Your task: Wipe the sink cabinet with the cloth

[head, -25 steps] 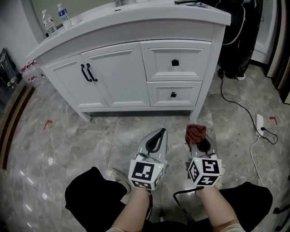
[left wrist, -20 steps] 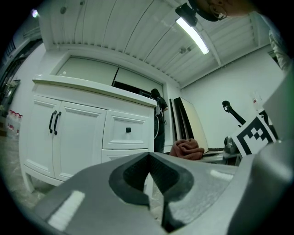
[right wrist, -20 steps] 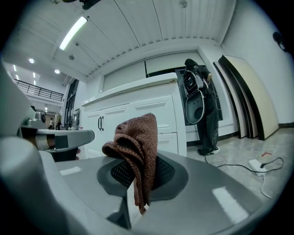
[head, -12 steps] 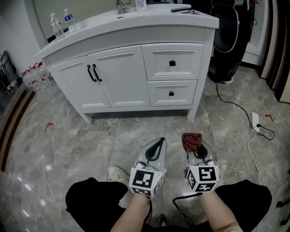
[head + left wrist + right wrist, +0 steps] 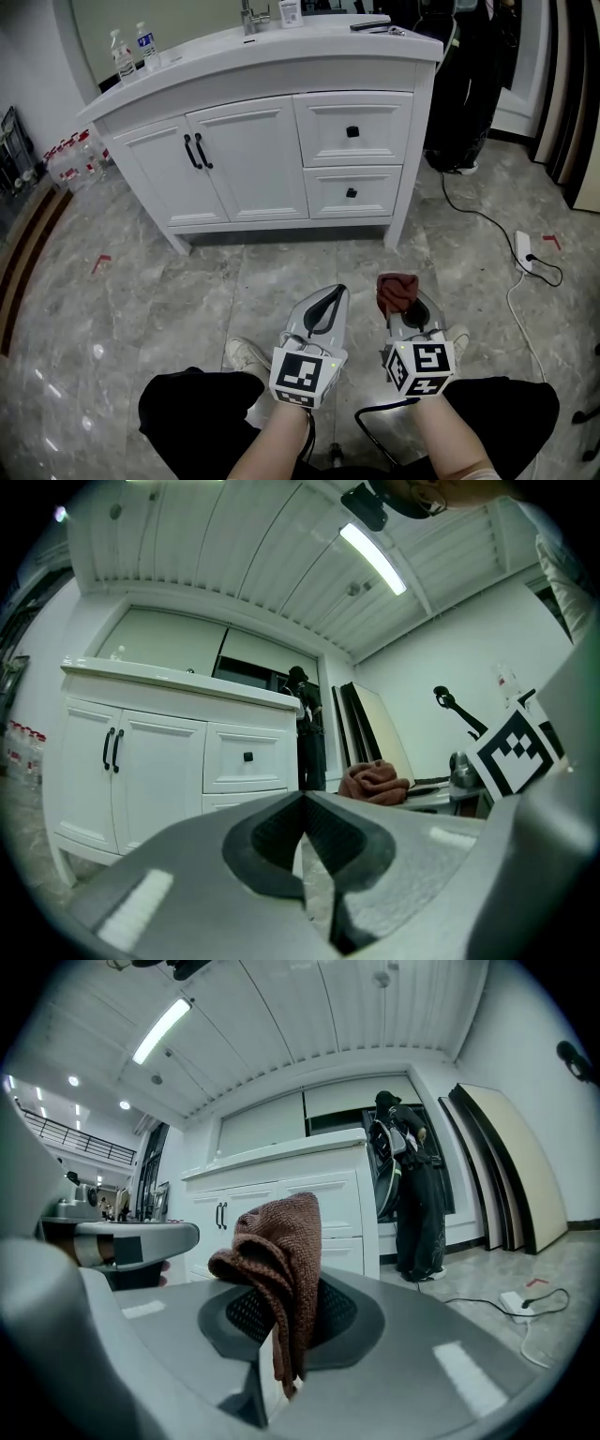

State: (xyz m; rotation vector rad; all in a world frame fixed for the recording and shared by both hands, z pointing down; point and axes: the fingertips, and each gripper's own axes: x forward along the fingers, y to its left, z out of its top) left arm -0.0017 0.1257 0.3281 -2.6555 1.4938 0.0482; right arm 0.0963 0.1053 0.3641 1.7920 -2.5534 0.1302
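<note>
The white sink cabinet [image 5: 281,150] stands ahead on the marble floor, with two doors on the left and two drawers on the right; it also shows in the left gripper view [image 5: 169,761] and the right gripper view [image 5: 309,1204]. My right gripper [image 5: 401,302] is shut on a reddish-brown cloth [image 5: 397,290], which sticks up bunched from between its jaws [image 5: 279,1260]. My left gripper [image 5: 333,298] is shut with nothing in it. Both are held low above my knees, well short of the cabinet.
Two water bottles [image 5: 131,49] and a tap [image 5: 251,17] sit on the countertop. A black bag [image 5: 459,84] hangs at the cabinet's right. A cable and white power strip [image 5: 523,251] lie on the floor at right. Bottles [image 5: 70,155] stand at left.
The view has pulled back and tilted up a little, so the cabinet appears farther and more of its top shows. Both grippers keep their hold and position.
</note>
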